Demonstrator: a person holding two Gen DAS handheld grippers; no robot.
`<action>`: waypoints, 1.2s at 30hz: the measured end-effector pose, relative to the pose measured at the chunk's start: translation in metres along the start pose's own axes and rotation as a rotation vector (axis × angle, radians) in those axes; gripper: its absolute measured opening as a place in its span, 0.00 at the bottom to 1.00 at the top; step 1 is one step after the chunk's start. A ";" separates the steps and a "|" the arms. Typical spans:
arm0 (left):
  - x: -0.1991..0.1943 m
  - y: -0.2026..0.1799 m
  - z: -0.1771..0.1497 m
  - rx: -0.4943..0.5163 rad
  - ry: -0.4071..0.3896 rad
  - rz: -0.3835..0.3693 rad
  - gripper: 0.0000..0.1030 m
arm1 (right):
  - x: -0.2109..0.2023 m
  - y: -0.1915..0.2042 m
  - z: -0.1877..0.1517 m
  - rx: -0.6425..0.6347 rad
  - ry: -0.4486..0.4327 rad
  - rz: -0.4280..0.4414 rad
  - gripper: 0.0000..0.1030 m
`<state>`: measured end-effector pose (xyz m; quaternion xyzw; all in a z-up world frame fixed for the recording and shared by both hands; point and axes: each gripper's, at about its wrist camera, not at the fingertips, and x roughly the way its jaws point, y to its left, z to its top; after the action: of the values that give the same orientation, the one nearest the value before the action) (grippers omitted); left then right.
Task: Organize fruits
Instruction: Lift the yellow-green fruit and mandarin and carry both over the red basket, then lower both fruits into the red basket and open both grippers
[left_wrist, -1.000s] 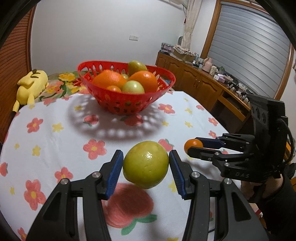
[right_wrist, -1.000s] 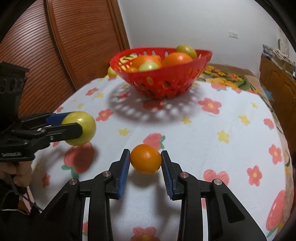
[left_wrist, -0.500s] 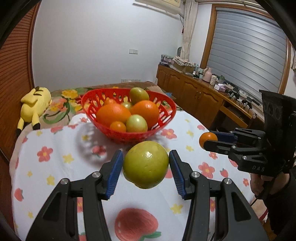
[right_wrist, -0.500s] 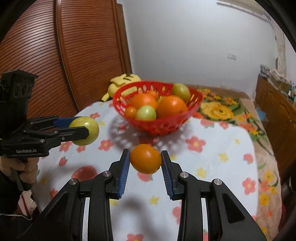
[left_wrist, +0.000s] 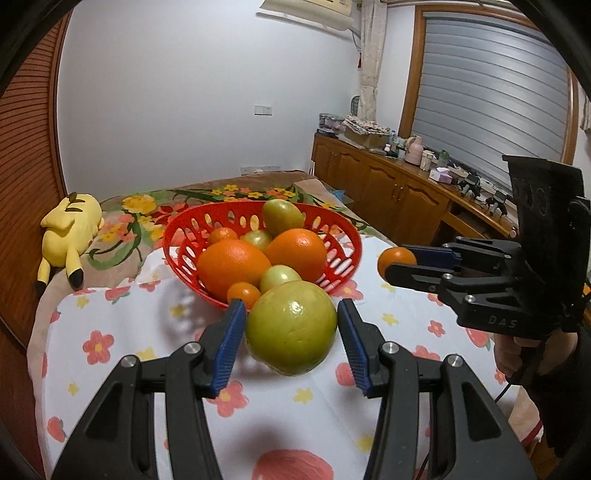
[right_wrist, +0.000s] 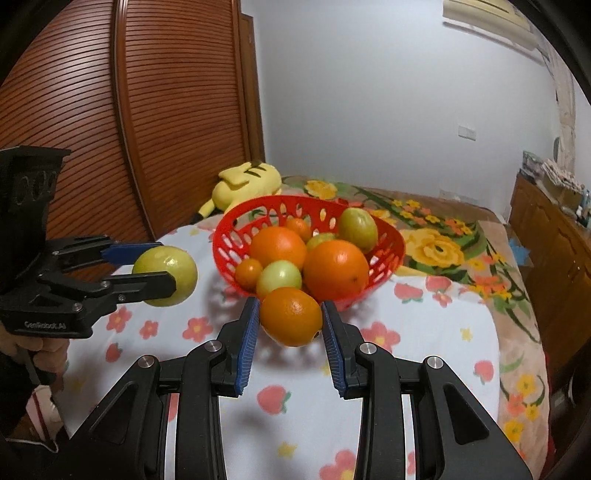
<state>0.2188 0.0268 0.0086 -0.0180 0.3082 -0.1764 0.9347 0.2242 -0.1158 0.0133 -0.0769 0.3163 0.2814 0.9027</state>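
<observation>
My left gripper (left_wrist: 291, 328) pinches green fruit (left_wrist: 291, 326), right gripper (right_wrist: 290, 319) pinches orange (right_wrist: 291, 316); I'd release low over basket (right_wrist: 229, 236) at 12 o'clock.

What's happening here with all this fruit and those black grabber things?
A person is tidying fruit with a pair of hand-held tongs. The left tongs are clamped on a large green fruit, and the right tongs are clamped on an orange. Both fruits are held in the air above the flowered tablecloth, just in front of the red basket, which already holds several oranges and green fruits. Neither fruit is in the basket yet. A yellow plush toy lies behind it.
</observation>
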 end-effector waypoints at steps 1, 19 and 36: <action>0.002 0.003 0.002 -0.003 0.000 0.003 0.48 | 0.006 -0.001 0.004 -0.004 0.002 0.001 0.32; 0.038 0.046 0.032 -0.030 0.018 0.068 0.49 | 0.076 -0.020 0.016 -0.002 0.066 0.031 0.38; 0.077 0.070 0.045 -0.057 0.050 0.117 0.49 | 0.069 -0.033 0.013 0.038 0.037 0.046 0.41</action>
<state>0.3244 0.0626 -0.0087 -0.0223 0.3367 -0.1131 0.9345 0.2934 -0.1070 -0.0207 -0.0574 0.3398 0.2946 0.8913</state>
